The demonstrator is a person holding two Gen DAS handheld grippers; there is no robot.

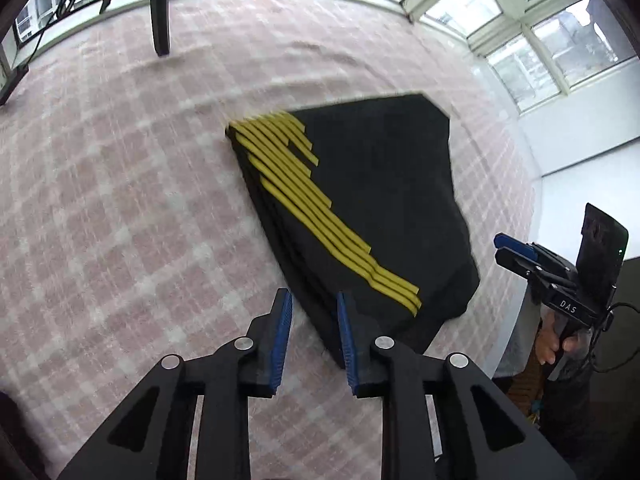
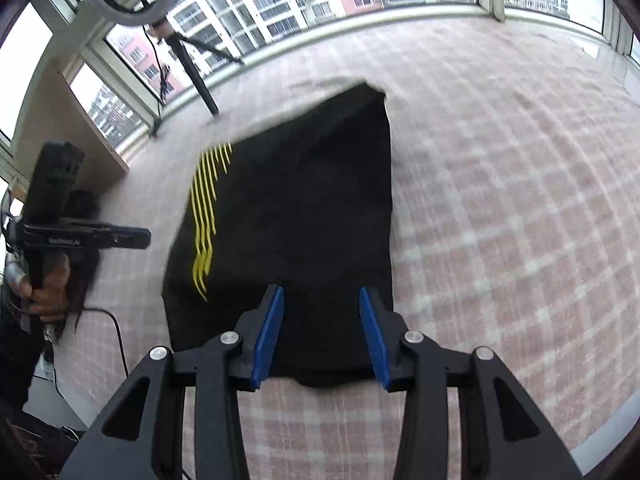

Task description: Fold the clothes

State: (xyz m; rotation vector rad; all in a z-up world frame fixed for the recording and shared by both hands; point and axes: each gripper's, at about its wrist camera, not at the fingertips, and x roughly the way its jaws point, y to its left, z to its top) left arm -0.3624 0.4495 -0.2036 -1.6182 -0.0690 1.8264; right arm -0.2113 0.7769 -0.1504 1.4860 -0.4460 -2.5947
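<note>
Garment point(image 1: 372, 200): one black cloth item with yellow stripes point(image 1: 304, 184), lying on the pink checked cover point(image 1: 120, 200). In the left view it sits at centre, spreading toward 2 o'clock; in the right view it sits at centre, with the stripes point(image 2: 204, 216) at 9 o'clock. It is already folded into a compact, several-layered packet. The layered edge shows along the striped side in the left view.

Handling, by judgement: soft, light, limp. Layers will slide and sag if lifted by one corner. Best held at two points on the near edge, pinching all layers together. The stripes look like an applied print; avoid creasing across them.

Left tongs point(image 1: 314, 336): jaws parted, nothing between them, tips just above the packet's near corner.

Right tongs point(image 2: 322, 332): jaws parted, holding nothing, over the near edge. Contact with the cloth cannot be confirmed.

Edges are blurred in both views.
</note>
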